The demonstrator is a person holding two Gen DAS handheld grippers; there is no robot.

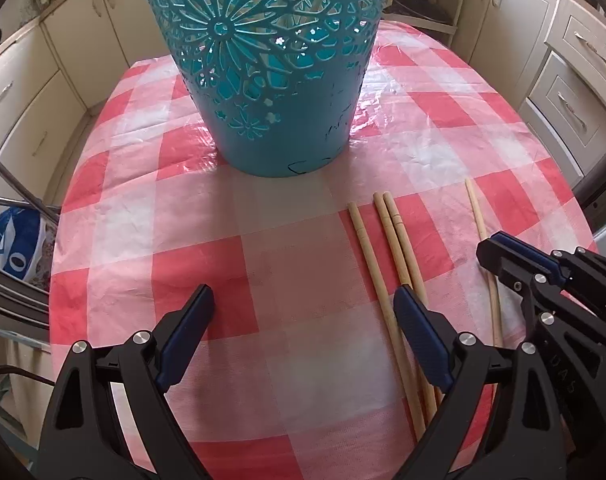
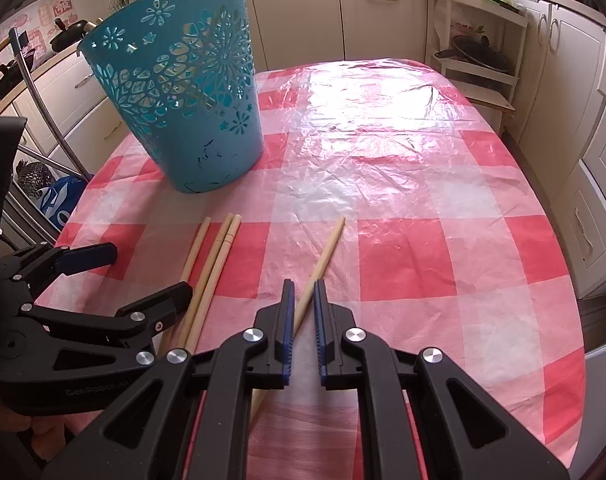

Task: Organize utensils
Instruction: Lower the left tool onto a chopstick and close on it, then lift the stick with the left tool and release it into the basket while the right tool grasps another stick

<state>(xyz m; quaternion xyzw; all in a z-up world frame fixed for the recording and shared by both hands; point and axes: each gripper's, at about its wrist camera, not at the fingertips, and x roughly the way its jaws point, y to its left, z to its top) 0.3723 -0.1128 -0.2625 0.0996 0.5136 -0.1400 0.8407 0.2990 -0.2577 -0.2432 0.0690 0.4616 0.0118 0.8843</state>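
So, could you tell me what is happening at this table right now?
A person is tidying wooden chopsticks with a handheld gripper in each hand. The right gripper is shut on a single chopstick that lies apart from the others on the checked tablecloth. The left gripper is open, low over the table beside the three other chopsticks. The teal basket stands upright further back; whether it holds anything cannot be seen.

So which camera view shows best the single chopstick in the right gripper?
The right wrist view: the single chopstick runs between the right gripper pads, closed on it. The left wrist view shows it partly hidden behind that gripper.
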